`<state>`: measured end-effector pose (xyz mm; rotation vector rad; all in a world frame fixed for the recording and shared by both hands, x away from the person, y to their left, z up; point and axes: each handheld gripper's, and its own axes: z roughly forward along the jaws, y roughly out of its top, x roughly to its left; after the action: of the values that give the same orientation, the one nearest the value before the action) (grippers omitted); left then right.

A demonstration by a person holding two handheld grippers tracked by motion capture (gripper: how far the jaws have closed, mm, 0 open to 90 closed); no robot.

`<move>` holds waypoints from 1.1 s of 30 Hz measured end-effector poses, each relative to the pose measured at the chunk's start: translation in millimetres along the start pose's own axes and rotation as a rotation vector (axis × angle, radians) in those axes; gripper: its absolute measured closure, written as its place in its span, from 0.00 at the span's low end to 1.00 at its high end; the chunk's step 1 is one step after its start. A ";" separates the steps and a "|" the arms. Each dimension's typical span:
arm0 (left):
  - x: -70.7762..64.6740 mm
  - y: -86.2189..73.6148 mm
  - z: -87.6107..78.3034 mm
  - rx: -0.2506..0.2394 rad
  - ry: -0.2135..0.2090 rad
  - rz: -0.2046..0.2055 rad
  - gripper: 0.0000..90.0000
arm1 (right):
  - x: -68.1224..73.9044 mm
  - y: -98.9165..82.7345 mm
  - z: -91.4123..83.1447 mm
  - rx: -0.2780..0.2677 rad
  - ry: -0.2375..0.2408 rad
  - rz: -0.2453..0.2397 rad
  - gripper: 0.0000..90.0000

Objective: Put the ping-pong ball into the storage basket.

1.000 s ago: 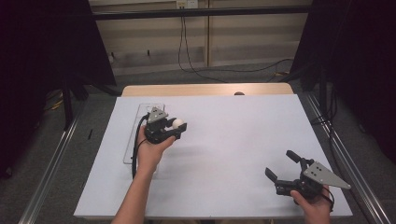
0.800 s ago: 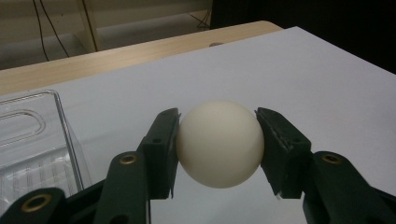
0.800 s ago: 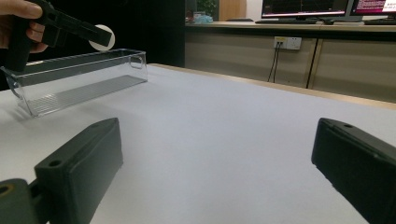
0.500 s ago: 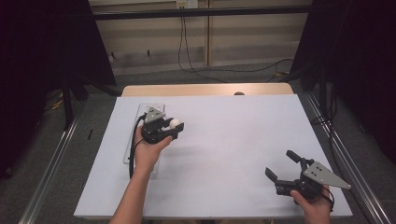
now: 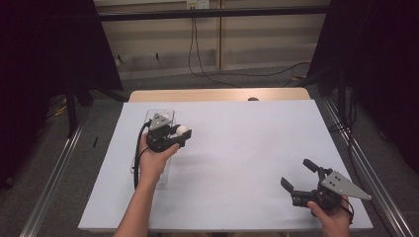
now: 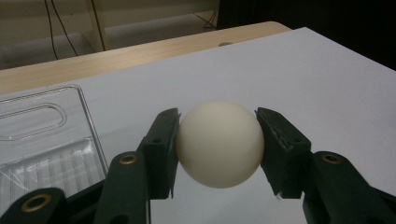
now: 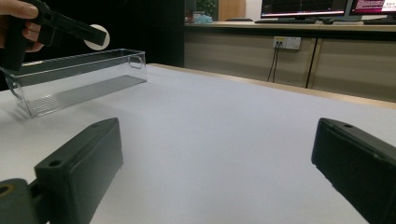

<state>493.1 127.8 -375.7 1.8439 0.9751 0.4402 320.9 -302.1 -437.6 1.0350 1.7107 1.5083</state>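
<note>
Just beside the clear tray [image 5: 157, 148], on its right, the left gripper [image 5: 182, 134] pinches the white ball [image 6: 219, 143] between closed jaws, while the right gripper [image 5: 302, 177], far from the tray, gapes empty; that smooth round ball could squirt free and roll off the table [image 5: 247, 163].

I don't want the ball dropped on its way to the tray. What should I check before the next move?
1. Grip on ball: ok. The left gripper is shut on the ball, a jaw on each side at its widest part.
2. Tray free to take it: ok. The clear tray looks bare inside.
3. Ball over the tray: not ok. In the high view the ball sits just right of the tray.
4. Right gripper out of the way: ok. The right gripper is open, holds nothing and sits far off near the table's right corner.
5. Height above the tray: cannot tell exactly.
</note>
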 end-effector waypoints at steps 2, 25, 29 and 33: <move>0.5 -0.1 -0.2 0.002 0.001 0.001 0.57 | -0.2 0.0 0.1 0.000 -0.001 -0.001 0.02; 8.1 -1.6 -7.5 0.004 0.020 -0.007 0.57 | -0.1 -0.2 0.1 -0.003 0.000 0.002 0.01; 9.6 -2.3 -8.8 0.009 0.022 -0.009 0.57 | -0.1 -0.3 -0.1 -0.002 0.000 0.002 0.02; 11.0 -2.8 -10.3 0.008 0.022 -0.011 0.57 | 0.1 -0.2 -0.2 -0.003 0.001 0.002 0.01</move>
<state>491.9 143.1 -374.6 1.8435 1.0030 0.4517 320.7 -302.2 -437.8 1.0355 1.7081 1.5120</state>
